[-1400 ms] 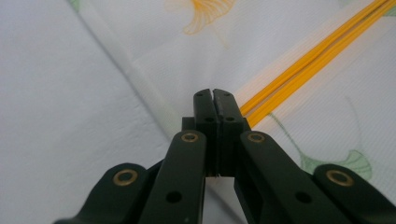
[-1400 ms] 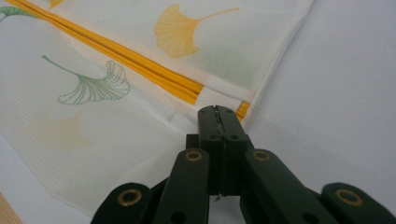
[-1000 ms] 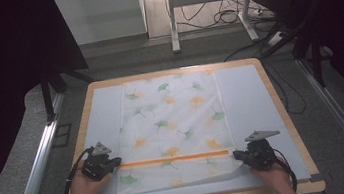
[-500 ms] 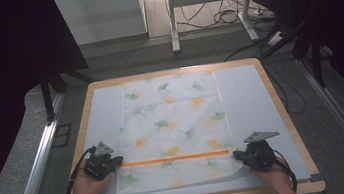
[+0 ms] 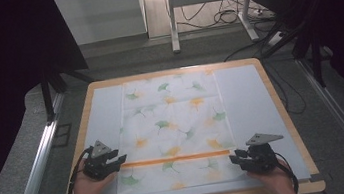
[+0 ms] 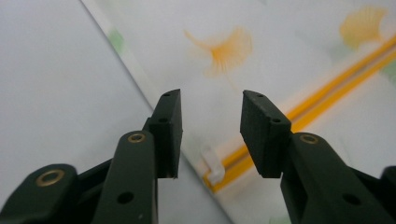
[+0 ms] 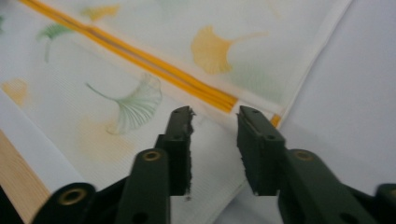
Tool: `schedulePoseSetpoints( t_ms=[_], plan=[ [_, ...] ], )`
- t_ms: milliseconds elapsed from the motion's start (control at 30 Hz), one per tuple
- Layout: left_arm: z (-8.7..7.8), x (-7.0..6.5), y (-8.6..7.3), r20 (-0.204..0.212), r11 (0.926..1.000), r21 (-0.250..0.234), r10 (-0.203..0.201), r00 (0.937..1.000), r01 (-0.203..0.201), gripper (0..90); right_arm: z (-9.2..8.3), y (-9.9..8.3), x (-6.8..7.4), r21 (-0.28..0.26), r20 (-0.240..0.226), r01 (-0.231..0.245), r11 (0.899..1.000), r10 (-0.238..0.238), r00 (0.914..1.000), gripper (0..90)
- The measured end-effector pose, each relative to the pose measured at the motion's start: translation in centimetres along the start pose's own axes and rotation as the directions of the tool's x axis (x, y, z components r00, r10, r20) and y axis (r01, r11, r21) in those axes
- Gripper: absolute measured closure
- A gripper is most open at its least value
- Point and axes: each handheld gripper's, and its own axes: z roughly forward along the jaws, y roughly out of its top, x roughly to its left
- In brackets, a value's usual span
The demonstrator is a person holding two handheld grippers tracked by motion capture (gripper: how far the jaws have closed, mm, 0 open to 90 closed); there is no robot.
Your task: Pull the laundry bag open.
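— While the person leans in at six o'clock, look at the left gripper (image 5: 118,160) first: it sits at about eight o'clock on the table (image 5: 102,100), right at the left edge of the cloth (image 5: 171,122).

— Is it holding anything?

— No. In the left gripper view its jaws stand well apart with nothing between them, and the orange stripe (image 6: 261,140) ends just below the gap. I'd guess it is lined up there because that stripe end is the natural place to pinch.

— And the cloth itself?

— A pale sheet printed with ginkgo leaves, lying flat down the middle of the table from twelve o'clock to six. The stripe crosses it from side to side near the front, toward six o'clock; whether that is a zip or a sewn band, I can't tell. There's a small white tab (image 6: 212,169) at its left end.

— Then the right side?

— The right gripper (image 5: 236,158) mirrors the other, at about four o'clock, by the cloth's right edge. Its jaws are parted too, a bit less widely, empty, hovering over the fabric just short of the stripe's right end.

— Why both at once?

— My guess: taking both ends of that line together lets the person lift or fold the sheet evenly, without skewing it.
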Motion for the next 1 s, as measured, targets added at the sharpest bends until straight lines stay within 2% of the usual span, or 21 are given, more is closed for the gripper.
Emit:
schedulePoseSetpoints(
  t_ms=[67, 200, 267, 333, 400, 533, 633, 833, 933, 1000],
  plan=[
    [-0.2, -0.1, 0.2, -0.008, 0.9994, -0.034, -0.010, 0.9999, 0.010, 53.1, -0.4, 0.2, -0.1, -0.038, -0.007, 0.002, 0.999, -0.002, 1.0000, 58.9],
    [0.1, -0.1, 0.5, 0.014, 0.9992, -0.039, -0.003, 0.9999, 0.003, 48.7, -0.5, 0.7, -1.1, -0.091, -0.008, -0.012, 0.996, 0.011, 0.9999, 55.4],
    [0.4, 0.1, 0.6, 0.036, 0.9992, -0.038, 0.012, 0.9993, -0.011, 49.0, -0.4, 0.9, -1.9, -0.114, 0.011, -0.029, 0.993, 0.031, 0.9995, 51.3],
    [0.8, 0.5, 0.8, 0.038, 0.9992, -0.037, 0.020, 0.9991, -0.018, 49.0, -0.1, 1.1, -2.8, -0.127, 0.040, -0.030, 0.991, 0.036, 0.9986, 47.8],
    [1.1, 1.1, 0.8, 0.041, 0.9992, -0.040, 0.008, 0.9991, -0.006, 48.5, 0.1, 1.3, -3.7, -0.131, 0.075, -0.031, 0.991, 0.041, 0.9963, 43.4],
    [1.8, 2.4, 0.8, 0.025, 0.9992, -0.028, -0.028, 0.9993, 0.029, 47.6, 0.0, 1.4, -4.9, -0.167, 0.124, -0.040, 0.985, 0.061, 0.9904, 40.4],
    [2.2, 2.9, 0.9, 0.024, 0.9985, -0.019, -0.051, 0.9984, 0.052, 48.0, 0.4, 1.7, -5.7, -0.168, 0.138, -0.037, 0.985, 0.060, 0.9886, 38.9],
    [2.0, 2.8, 0.8, 0.024, 0.9984, -0.026, -0.049, 0.9985, 0.050, 47.7, 0.8, 1.7, -6.0, -0.144, 0.145, -0.022, 0.989, 0.043, 0.9885, 37.4],
    [1.8, 2.7, 0.8, 0.039, 0.9982, -0.021, -0.055, 0.9977, 0.056, 48.0, 0.6, 1.6, -6.0, -0.153, 0.139, -0.036, 0.988, 0.058, 0.9886, 37.4],
    [1.6, 2.6, 0.9, 0.041, 0.9976, -0.034, -0.058, 0.9975, 0.059, 48.1, 0.6, 1.5, -6.2, -0.156, 0.137, -0.046, 0.987, 0.068, 0.9881, 37.3]
  ],
)
